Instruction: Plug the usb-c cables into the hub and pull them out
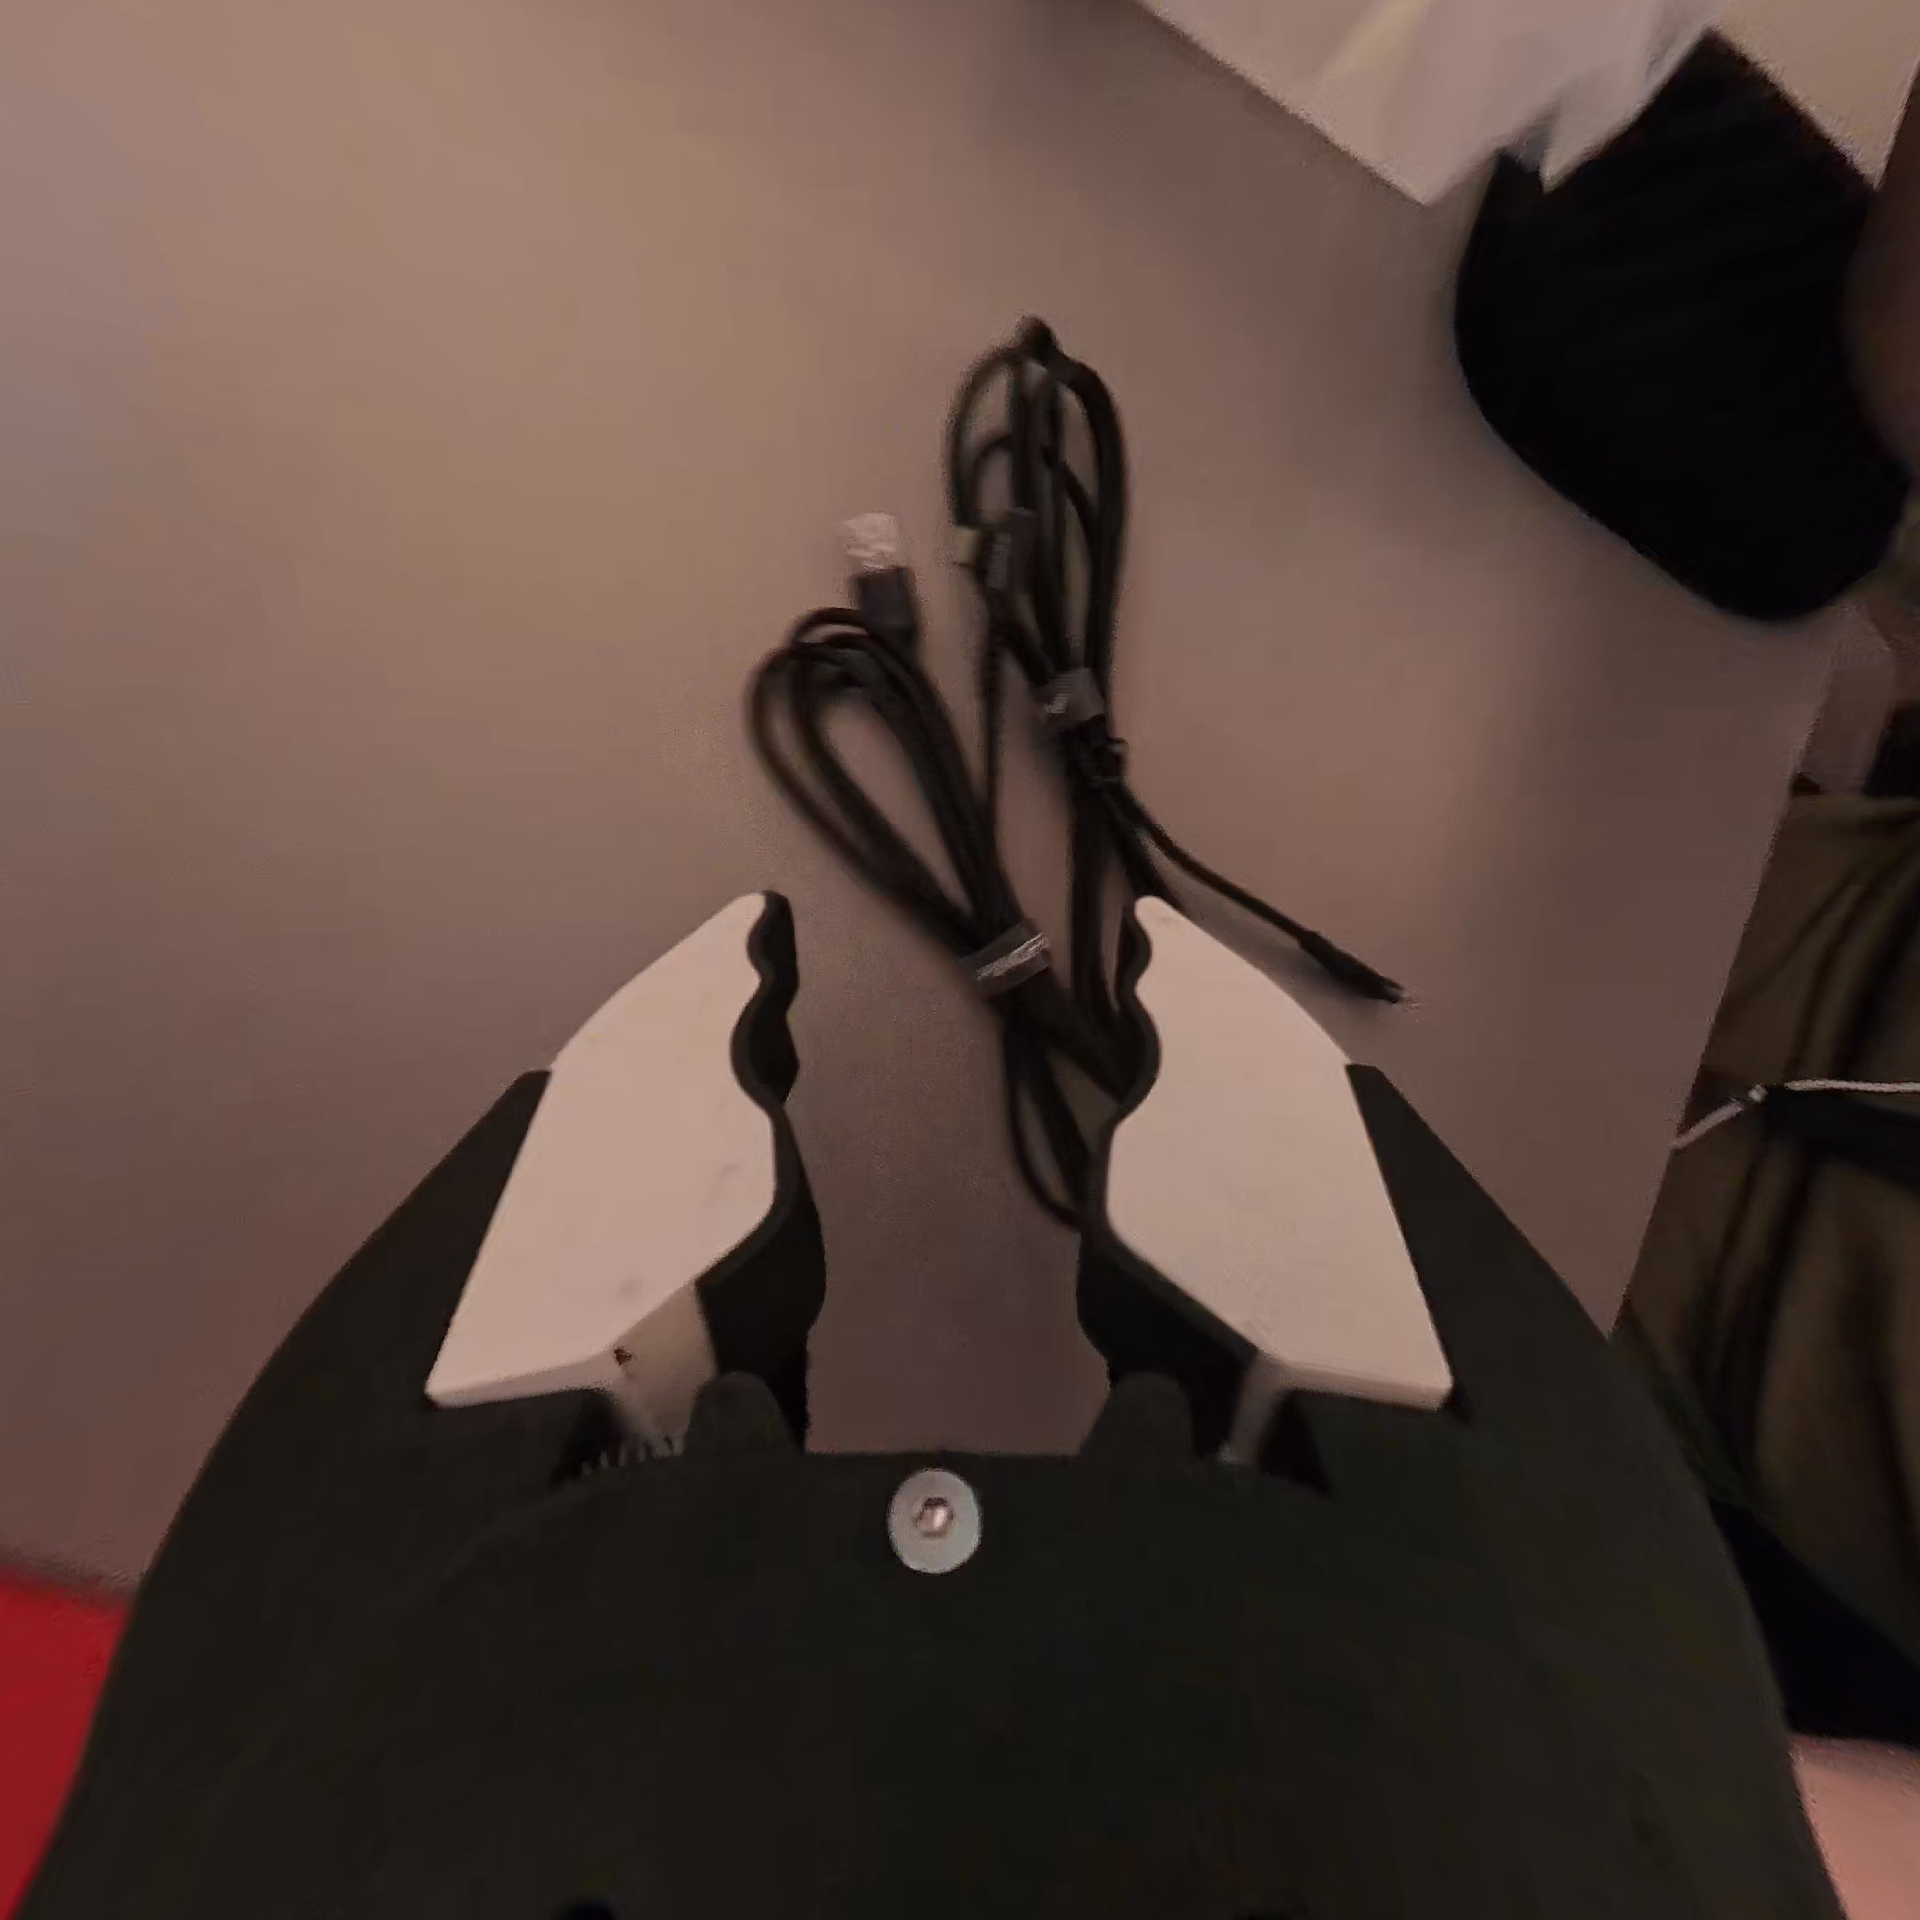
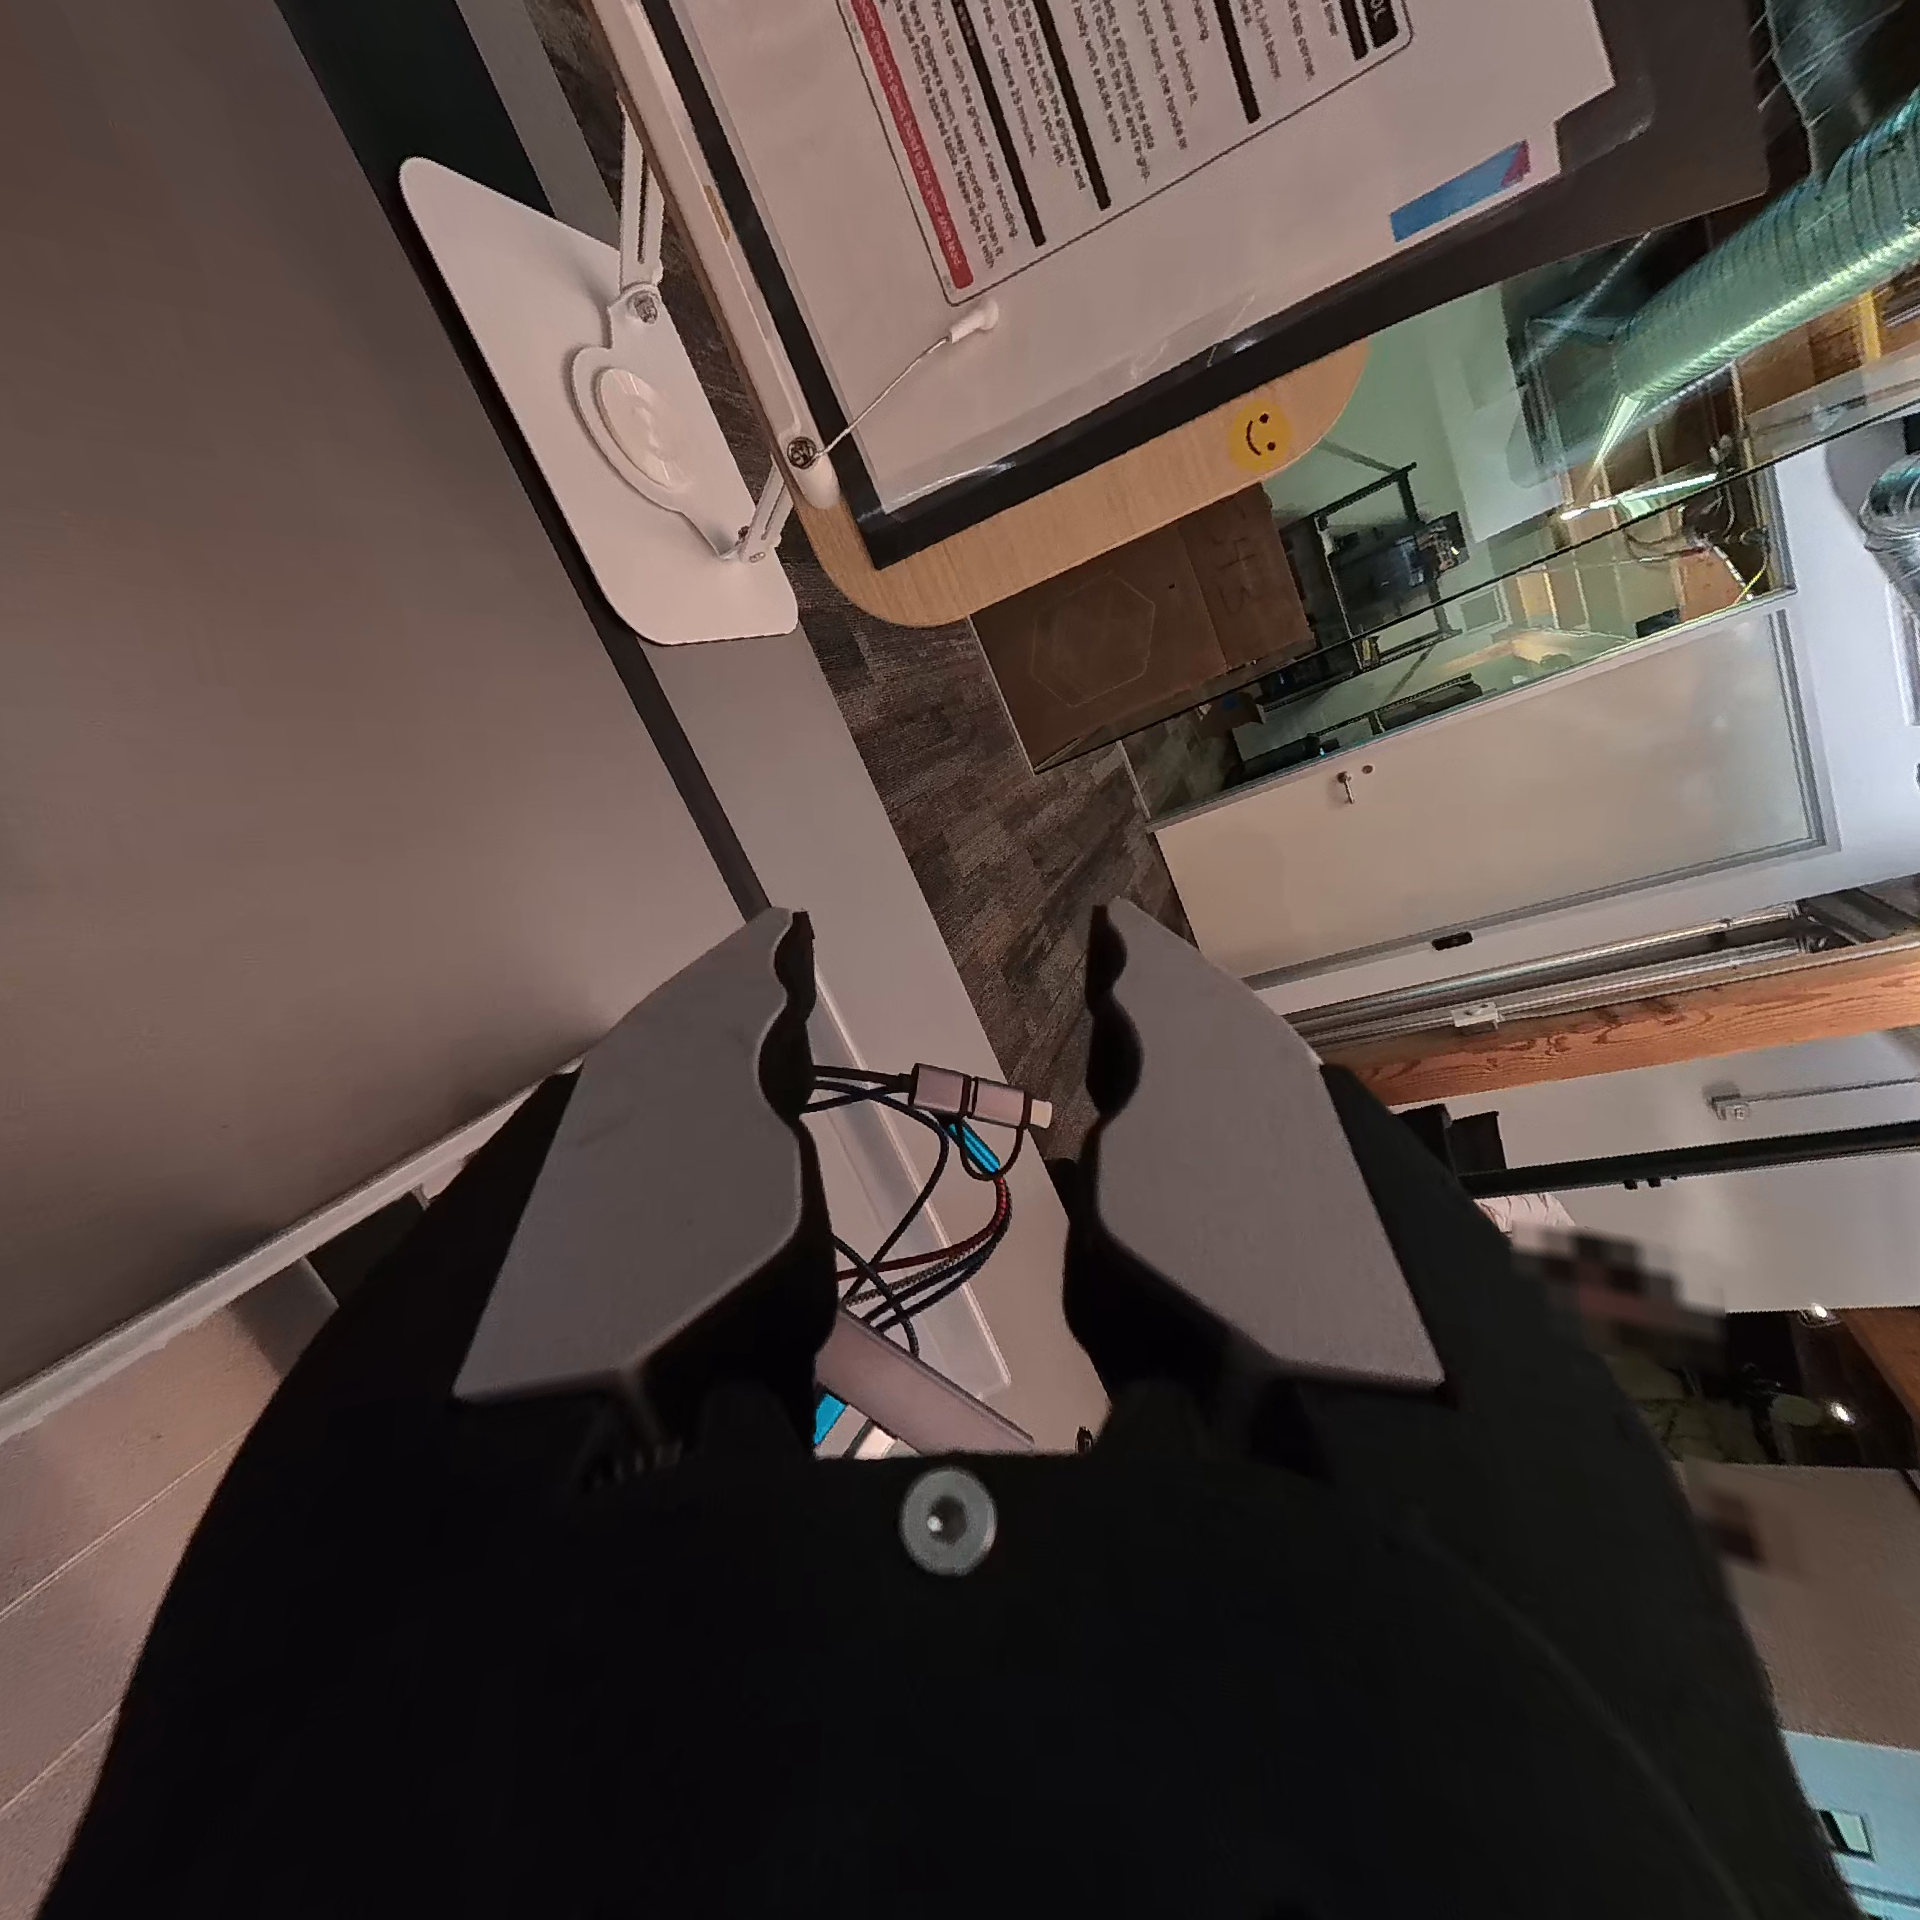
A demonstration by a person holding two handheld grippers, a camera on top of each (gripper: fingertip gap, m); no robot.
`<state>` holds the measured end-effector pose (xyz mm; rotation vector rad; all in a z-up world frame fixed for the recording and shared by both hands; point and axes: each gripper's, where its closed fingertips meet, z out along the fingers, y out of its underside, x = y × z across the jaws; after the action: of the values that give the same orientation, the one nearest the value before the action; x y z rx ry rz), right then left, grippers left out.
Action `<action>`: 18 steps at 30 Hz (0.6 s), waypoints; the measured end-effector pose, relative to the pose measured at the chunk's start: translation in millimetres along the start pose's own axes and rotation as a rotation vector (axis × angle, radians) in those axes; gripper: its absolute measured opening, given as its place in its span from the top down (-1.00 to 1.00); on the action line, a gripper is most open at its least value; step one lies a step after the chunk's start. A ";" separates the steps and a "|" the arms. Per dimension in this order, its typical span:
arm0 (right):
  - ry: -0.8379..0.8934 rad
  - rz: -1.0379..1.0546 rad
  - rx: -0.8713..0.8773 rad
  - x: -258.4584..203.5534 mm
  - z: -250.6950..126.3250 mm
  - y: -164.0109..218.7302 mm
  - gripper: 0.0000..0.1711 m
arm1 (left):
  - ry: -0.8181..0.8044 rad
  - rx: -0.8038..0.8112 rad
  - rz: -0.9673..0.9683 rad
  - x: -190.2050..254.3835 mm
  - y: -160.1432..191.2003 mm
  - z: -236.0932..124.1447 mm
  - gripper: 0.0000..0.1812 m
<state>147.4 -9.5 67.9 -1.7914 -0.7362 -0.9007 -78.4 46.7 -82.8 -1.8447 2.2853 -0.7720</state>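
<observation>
Two bundled black cables (image 1: pixel 997 727) lie on the table (image 1: pixel 416 520), just ahead of the left gripper (image 1: pixel 961 914), whose jaws are spread and empty. The right gripper (image 2: pixel 951 925) is also released, with grey plugs (image 2: pixel 977 1096) on coloured cords between its fingers, untouched.

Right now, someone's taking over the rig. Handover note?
Left gripper: open, empty, above two bundled black cables lying on the grey table.
Right gripper: open, empty, rolled sideways at the table edge; a multi-head cable with a silver connector shows between its fingers.
Hub: a grey block low between the right fingers might be it; cannot tell.
Done: nothing visibly plugged.
Left: grasp a plug, insert, pull out, repeat.
</observation>
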 end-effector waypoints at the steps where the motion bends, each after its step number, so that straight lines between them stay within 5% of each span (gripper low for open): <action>1: 0.001 0.001 0.000 0.5 -0.2 0.3 0.40 | -0.065 0.047 -0.004 -10.9 -0.8 -20.8 0.36; 5: 0.001 0.000 -0.007 -0.1 0.6 1.7 0.40 | -0.625 0.254 -0.147 -90.3 36.3 -155.8 0.36; 7: -0.003 -0.005 -0.015 -1.8 2.1 2.1 0.40 | -0.999 0.336 -0.337 -131.4 98.9 -240.2 0.36; 9: -0.011 -0.011 -0.021 -4.6 4.1 1.9 0.40 | -1.204 0.352 -0.555 -150.3 180.0 -289.8 0.35; 13: -0.023 -0.026 -0.036 -9.8 8.2 1.4 0.40 | -1.116 0.299 -0.898 -167.0 302.2 -286.2 0.32; 18: -0.038 -0.038 -0.064 -15.7 12.1 4.8 0.40 | -0.891 0.241 -1.070 -177.1 344.3 -238.0 0.29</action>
<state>145.7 -1.2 49.3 -1.8603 -0.7754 -0.9267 -429.4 335.1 -70.7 -2.4781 0.5966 -0.1434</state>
